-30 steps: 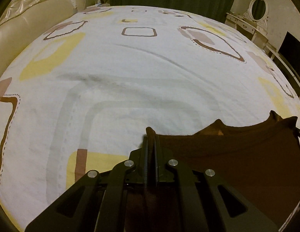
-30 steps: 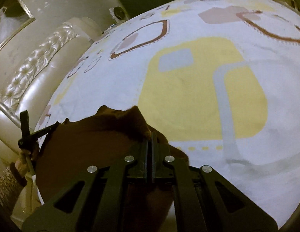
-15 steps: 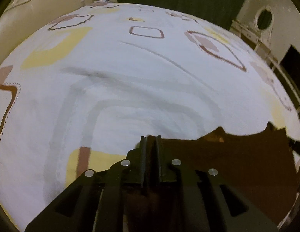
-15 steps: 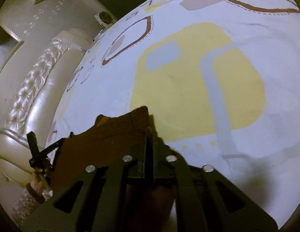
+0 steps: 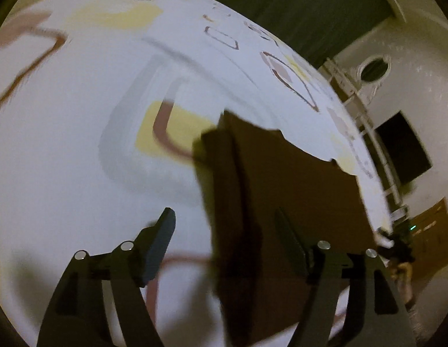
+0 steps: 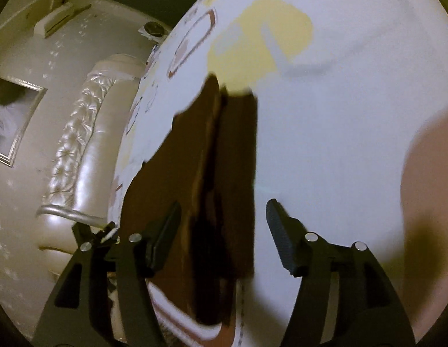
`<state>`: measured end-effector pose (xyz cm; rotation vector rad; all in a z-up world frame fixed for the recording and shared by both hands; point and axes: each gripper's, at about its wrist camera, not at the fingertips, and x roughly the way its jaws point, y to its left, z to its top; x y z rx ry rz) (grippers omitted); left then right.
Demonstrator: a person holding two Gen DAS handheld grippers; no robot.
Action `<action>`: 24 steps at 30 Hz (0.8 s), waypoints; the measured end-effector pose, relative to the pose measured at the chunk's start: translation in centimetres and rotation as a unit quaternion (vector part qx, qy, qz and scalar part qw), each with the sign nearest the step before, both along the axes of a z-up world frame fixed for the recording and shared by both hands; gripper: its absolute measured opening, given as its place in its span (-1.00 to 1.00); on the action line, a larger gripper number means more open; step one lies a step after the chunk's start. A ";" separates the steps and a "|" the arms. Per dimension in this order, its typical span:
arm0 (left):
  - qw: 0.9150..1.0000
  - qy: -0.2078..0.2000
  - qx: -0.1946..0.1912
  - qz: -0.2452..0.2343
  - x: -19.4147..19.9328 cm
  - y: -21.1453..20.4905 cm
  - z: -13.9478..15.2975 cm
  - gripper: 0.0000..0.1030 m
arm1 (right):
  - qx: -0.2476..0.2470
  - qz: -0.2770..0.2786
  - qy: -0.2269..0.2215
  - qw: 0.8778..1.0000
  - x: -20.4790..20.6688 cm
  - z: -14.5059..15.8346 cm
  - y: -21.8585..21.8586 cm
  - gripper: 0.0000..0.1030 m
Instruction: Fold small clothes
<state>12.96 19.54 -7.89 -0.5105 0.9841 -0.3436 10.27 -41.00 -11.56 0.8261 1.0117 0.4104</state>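
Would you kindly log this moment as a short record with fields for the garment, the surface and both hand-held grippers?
garment: brown garment, lying flat, side folded over
surface: bedsheet, white with yellow and brown shapes
left hand-held gripper: open, jaws just opened, pads off the cloth
right hand-held gripper: open, jaws just opened, garment below, not gripped
background: headboard beside the bed

Wide stretches of the patterned bedsheet (image 5: 79, 150) are lying bare to either side of the brown garment (image 5: 281, 190) — open passage there. Beyond the garment's left edge, the tufted headboard (image 6: 79, 150) is closing off the way; past its right, a white dressing table (image 5: 365, 107) is standing.
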 end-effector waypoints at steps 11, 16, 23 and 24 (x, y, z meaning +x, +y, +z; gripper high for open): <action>0.994 0.033 -0.108 0.011 -3.8 -2.5 -2.3 0.47 | 0.036 0.058 0.013 0.998 -2.6 -0.5 5.2 0.30; 0.998 0.037 -0.050 0.028 -3.7 -4.0 -2.4 -0.10 | 0.015 0.058 0.012 0.998 -2.3 -0.2 6.3 -0.02; 0.997 0.064 -0.006 0.052 -4.0 -4.7 -2.5 -0.76 | -0.009 0.057 0.016 0.998 -2.5 -0.7 5.8 -0.77; 0.997 0.061 0.007 0.050 -4.0 -5.0 -2.4 -0.77 | -0.009 0.056 0.017 0.998 -2.6 -0.8 5.7 -0.77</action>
